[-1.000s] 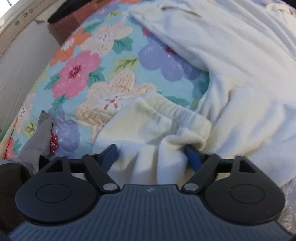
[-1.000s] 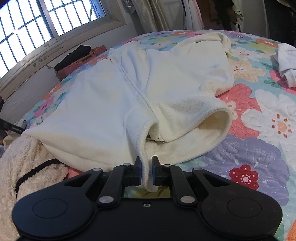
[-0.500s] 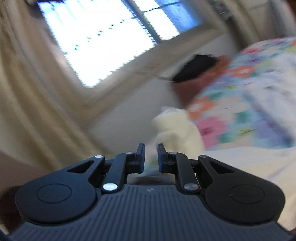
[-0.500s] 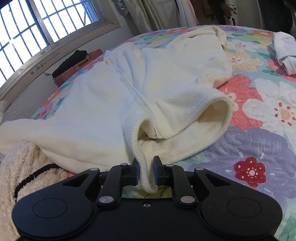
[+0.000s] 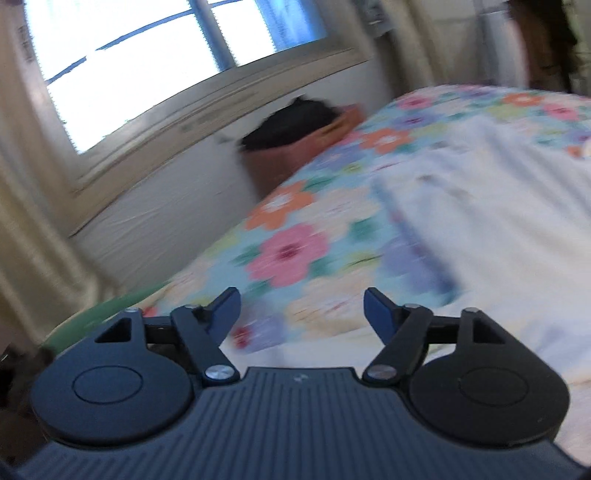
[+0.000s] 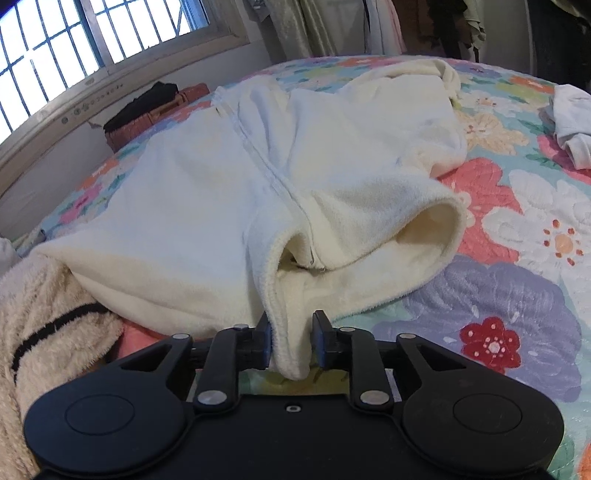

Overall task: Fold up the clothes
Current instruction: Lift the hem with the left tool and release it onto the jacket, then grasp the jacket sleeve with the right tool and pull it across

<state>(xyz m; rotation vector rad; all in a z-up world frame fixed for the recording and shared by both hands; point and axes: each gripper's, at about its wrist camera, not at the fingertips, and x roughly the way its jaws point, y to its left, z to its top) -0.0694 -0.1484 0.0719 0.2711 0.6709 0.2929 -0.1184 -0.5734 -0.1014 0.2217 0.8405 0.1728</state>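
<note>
A cream fleece garment lies spread on the flowered bedspread, its seam running away from me. Its near hem hangs between the jaws of my right gripper. Those jaws are opening: the left pad still touches the cloth and a small gap shows at the right pad. In the blurred left wrist view the same garment lies to the right on the bedspread. My left gripper hangs above the bed's near corner, its jaws opening wide with nothing between them.
A fluffy cream garment with a black stripe lies at the near left. A white garment sits at the far right. A brown case topped with something black stands by the barred window. Clothes hang at the back.
My left gripper shut on the cream sleeve end, rose and swung toward the window, then opened and let the cloth go. My right jaws have spread apart around the hem.
</note>
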